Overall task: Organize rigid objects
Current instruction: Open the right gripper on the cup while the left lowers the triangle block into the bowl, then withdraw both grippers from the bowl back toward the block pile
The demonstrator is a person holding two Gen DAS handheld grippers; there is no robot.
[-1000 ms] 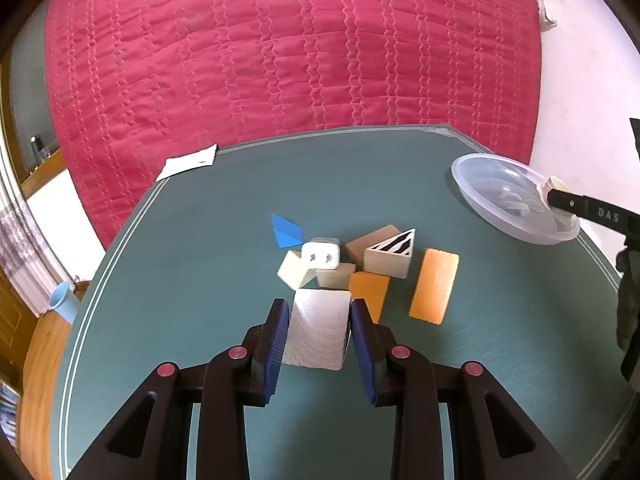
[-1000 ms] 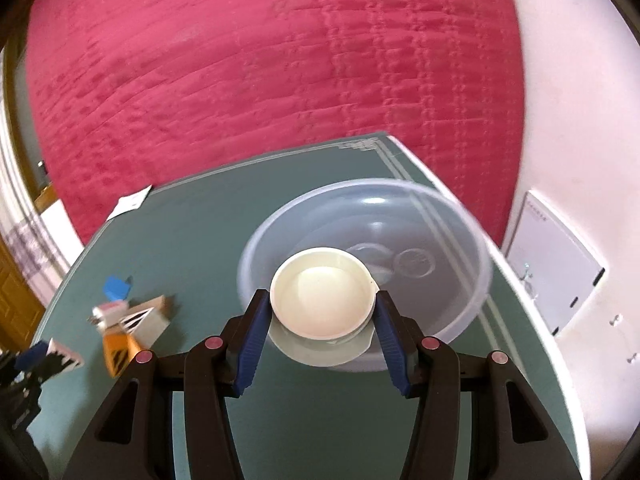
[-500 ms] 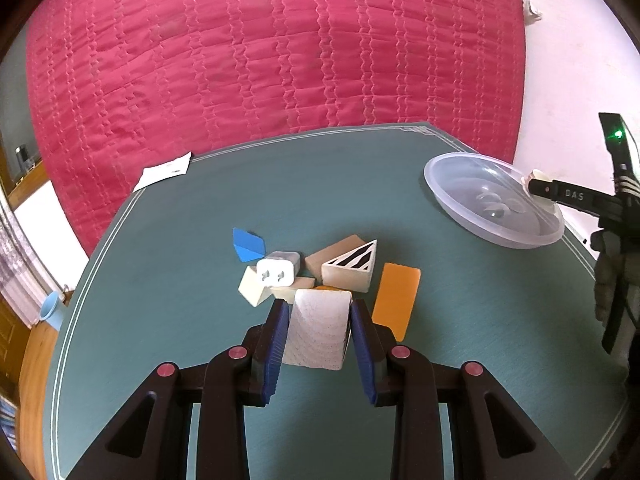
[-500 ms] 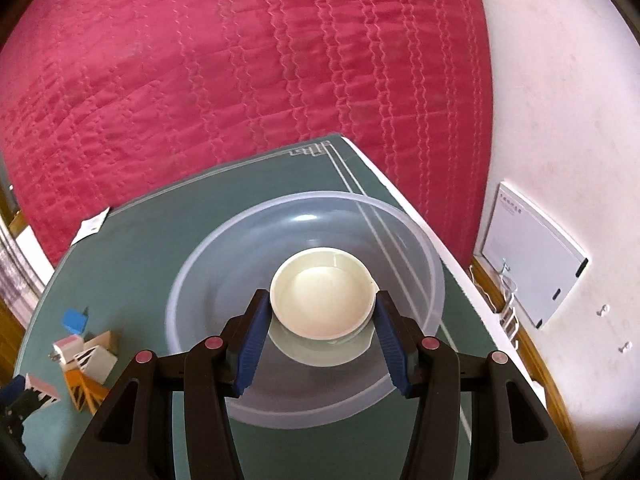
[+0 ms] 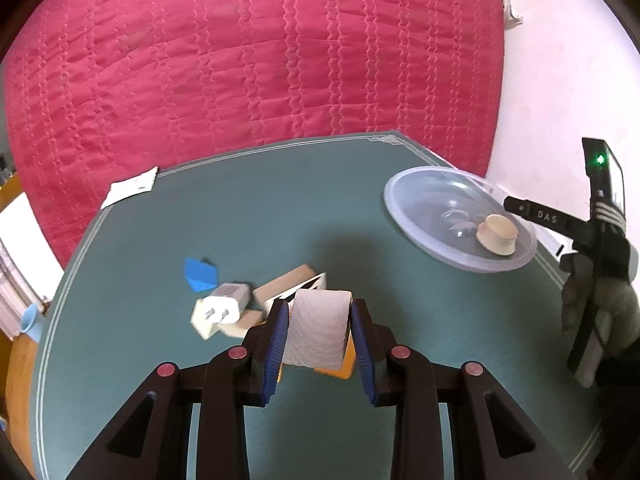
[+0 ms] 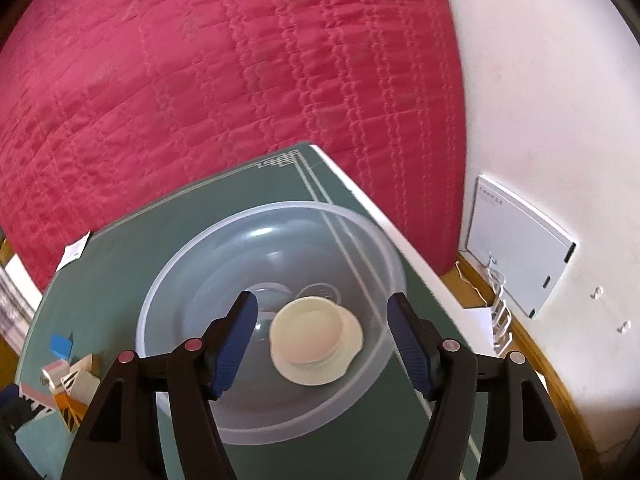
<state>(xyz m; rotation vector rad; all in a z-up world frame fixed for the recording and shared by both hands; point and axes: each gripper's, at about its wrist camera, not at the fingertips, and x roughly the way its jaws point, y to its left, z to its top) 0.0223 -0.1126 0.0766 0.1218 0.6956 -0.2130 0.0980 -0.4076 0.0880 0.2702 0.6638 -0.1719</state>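
My left gripper (image 5: 319, 334) is shut on a pale wooden block (image 5: 318, 330), held above a cluster of objects on the green table: a white charger plug (image 5: 221, 312), a blue block (image 5: 200, 274), a tan block (image 5: 286, 282) and an orange piece (image 5: 336, 368). My right gripper (image 6: 322, 344) is open over the clear plastic bowl (image 6: 192, 272). A cream round lid-like piece (image 6: 314, 340) lies inside the bowl, free of the fingers. The bowl (image 5: 424, 184) and the cream piece (image 5: 497, 234) also show in the left wrist view.
A red quilted cover (image 5: 260, 60) hangs behind the table. A white paper slip (image 5: 130, 190) lies at the table's far left edge. The bowl sits near the table's right edge (image 6: 400, 248), with a white wall and a white panel (image 6: 516, 248) beyond.
My right gripper opened and let the cream piece drop into the bowl. My left gripper moved right and forward with the wooden block, over the cluster.
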